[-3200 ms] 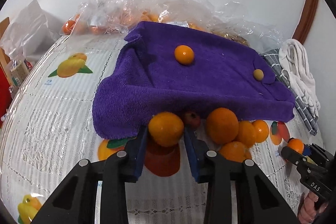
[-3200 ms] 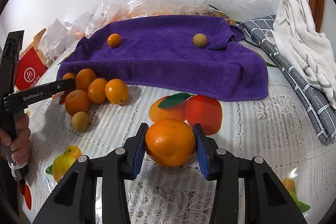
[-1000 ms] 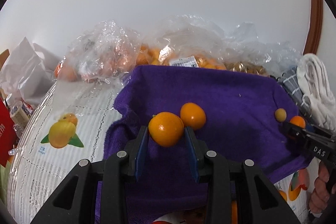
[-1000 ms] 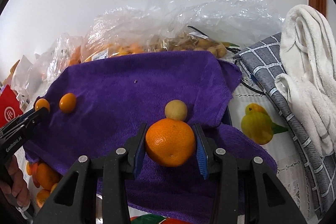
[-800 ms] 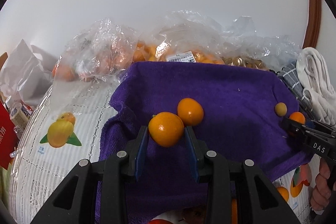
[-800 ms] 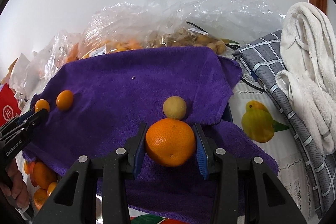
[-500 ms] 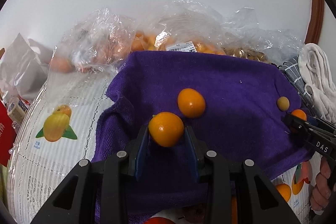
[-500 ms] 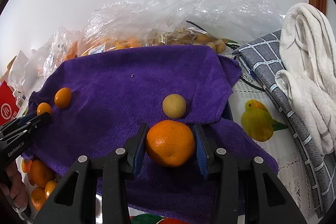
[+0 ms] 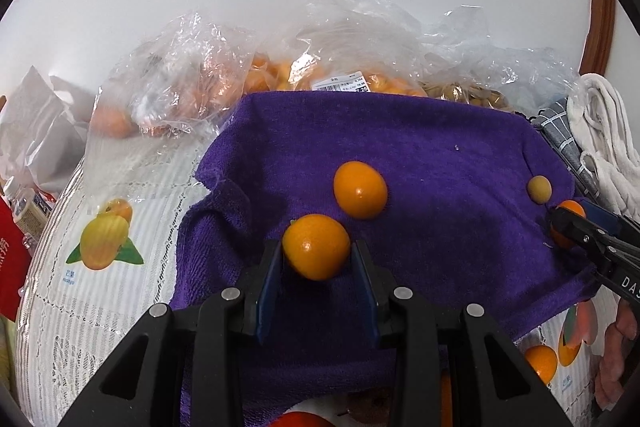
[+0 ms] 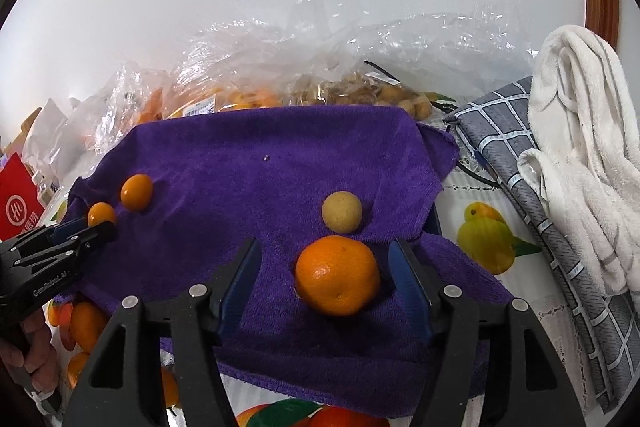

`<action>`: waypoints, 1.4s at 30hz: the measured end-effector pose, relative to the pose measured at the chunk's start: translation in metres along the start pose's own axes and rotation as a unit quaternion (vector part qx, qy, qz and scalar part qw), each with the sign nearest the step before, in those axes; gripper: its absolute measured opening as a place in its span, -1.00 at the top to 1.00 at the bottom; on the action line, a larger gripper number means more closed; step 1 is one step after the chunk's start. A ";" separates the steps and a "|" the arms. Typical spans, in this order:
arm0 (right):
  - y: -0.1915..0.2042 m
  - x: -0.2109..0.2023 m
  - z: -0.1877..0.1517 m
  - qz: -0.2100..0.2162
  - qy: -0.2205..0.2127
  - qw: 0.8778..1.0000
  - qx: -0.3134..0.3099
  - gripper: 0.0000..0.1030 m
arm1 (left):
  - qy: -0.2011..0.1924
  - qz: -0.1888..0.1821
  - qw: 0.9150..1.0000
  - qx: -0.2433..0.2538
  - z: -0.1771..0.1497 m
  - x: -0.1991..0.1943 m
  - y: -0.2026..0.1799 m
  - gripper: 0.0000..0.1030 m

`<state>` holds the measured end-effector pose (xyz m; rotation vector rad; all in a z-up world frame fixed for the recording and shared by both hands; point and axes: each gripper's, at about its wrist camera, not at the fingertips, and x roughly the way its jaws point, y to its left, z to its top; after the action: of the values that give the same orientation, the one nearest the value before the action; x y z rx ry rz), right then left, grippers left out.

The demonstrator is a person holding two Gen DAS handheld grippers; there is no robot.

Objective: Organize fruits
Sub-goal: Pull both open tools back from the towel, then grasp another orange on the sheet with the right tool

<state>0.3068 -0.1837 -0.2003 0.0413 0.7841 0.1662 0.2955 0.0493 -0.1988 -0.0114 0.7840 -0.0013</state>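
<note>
A purple towel [image 9: 440, 155] [image 10: 260, 163] lies spread on the table. My left gripper [image 9: 316, 259] is shut on a small orange fruit [image 9: 316, 247] just above the towel's left part, next to a loose kumquat [image 9: 360, 190]. My right gripper [image 10: 326, 279] has its jaws opening. A larger orange [image 10: 338, 275] rests on the towel between them, clear of both pads. A pale yellow round fruit [image 10: 342, 211] sits just beyond it. The right wrist view also shows the left gripper [image 10: 98, 225] with its fruit at the towel's left edge.
Clear plastic bags of fruit [image 9: 352, 67] [image 10: 360, 83] lie behind the towel. A white towel [image 10: 580, 147] and a grey checked cloth [image 10: 520, 155] lie at the right. Several oranges [image 10: 86, 323] lie at the towel's front left, with a red box [image 10: 18, 211] beyond them.
Both grippers carried their fruits from the tablecloth up over the towel. The right jaws have since spread, and the orange now lies free on the towel. The left grip is unchanged.
</note>
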 end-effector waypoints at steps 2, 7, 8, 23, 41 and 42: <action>0.001 -0.003 0.000 -0.005 -0.006 1.000 -0.003 -0.27 | -0.008 0.004 1.000 0.001 0.000 -0.003 -0.001 0.04; 0.006 -0.019 0.005 -0.011 -0.017 1.000 -0.013 -0.27 | -0.044 0.013 0.999 -0.005 0.001 -0.017 -0.002 -0.10; 0.007 -0.025 0.007 -0.012 -0.022 1.000 -0.011 -0.27 | -0.050 0.013 0.999 -0.008 0.002 -0.020 -0.001 -0.10; 0.006 -0.103 -0.023 -0.002 -0.004 1.000 0.013 -0.27 | -0.058 0.012 0.998 -0.012 -0.040 -0.107 0.013 -0.10; 0.071 -0.077 -0.076 0.053 0.052 0.996 -0.041 0.19 | 0.047 0.051 0.997 -0.031 -0.118 -0.109 0.072 -0.21; 0.072 -0.074 -0.075 0.056 0.054 0.996 -0.040 0.19 | 0.048 0.048 0.997 -0.032 -0.119 -0.108 0.073 -0.23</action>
<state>0.1933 -0.1266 -0.1947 0.0008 0.8824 0.3084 0.1347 0.1217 -0.2070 -0.0349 0.8807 0.1142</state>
